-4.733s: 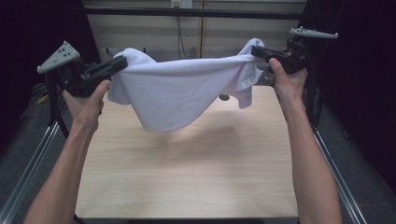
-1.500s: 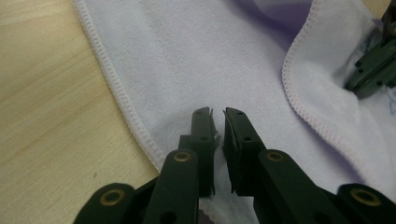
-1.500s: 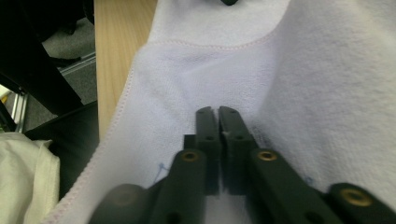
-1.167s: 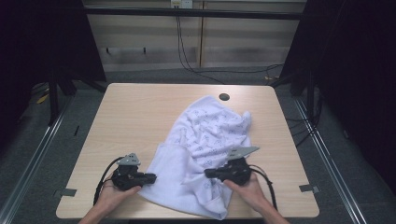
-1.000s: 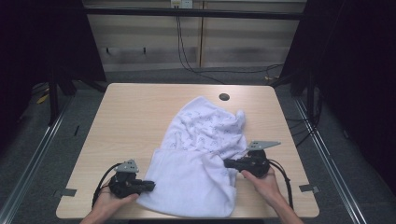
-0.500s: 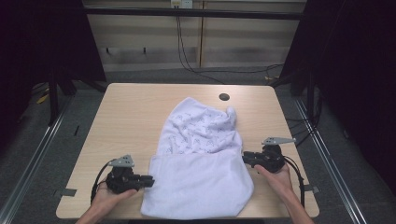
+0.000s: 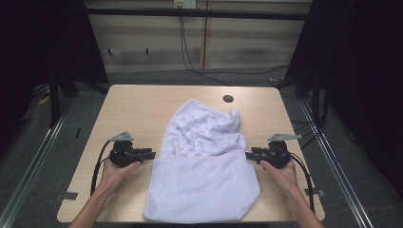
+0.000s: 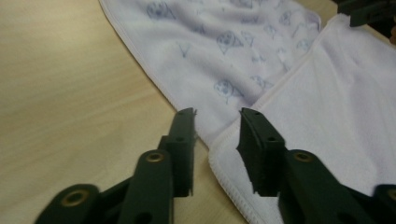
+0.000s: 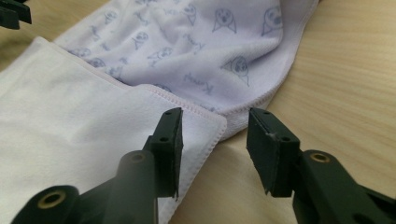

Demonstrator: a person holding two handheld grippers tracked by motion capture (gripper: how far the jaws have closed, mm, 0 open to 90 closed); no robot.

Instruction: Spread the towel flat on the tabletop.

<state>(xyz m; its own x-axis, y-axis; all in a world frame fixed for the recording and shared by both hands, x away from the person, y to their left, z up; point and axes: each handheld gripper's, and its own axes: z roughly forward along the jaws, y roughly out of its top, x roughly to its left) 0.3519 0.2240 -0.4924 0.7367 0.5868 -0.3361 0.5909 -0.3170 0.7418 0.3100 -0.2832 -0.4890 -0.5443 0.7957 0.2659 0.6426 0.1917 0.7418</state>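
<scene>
Hidden bits: the towel (image 7: 202,164) runs past the near edge of the bench (image 7: 133,107) in the high view, so its bottom hem is cut off there. The folded-over plain flap covers the printed side underneath, so whatever pattern sits below it can't be made out.
Hard to read: the little blue prints on the towel's far half are too small to make out from the high view; the gripper views show them as small cartoon faces and scribbly words, still blurry.
Towel spot: flat on the bench, middle to near side, far end bunched up a bit just short of the dark round hole (image 7: 228,98).
Left tongs (image 8: 217,119): spread apart, nothing pinched, jaws sitting either side of the flap's corner at the towel's left edge.
Right tongs (image 9: 214,122): also spread, empty, one jaw over the plain flap's corner and the other over bare wood.
Hands: left hand (image 7: 114,172) and right hand (image 7: 281,171) grip the handles near the bench's near edge.
Containers: none on the bench.
</scene>
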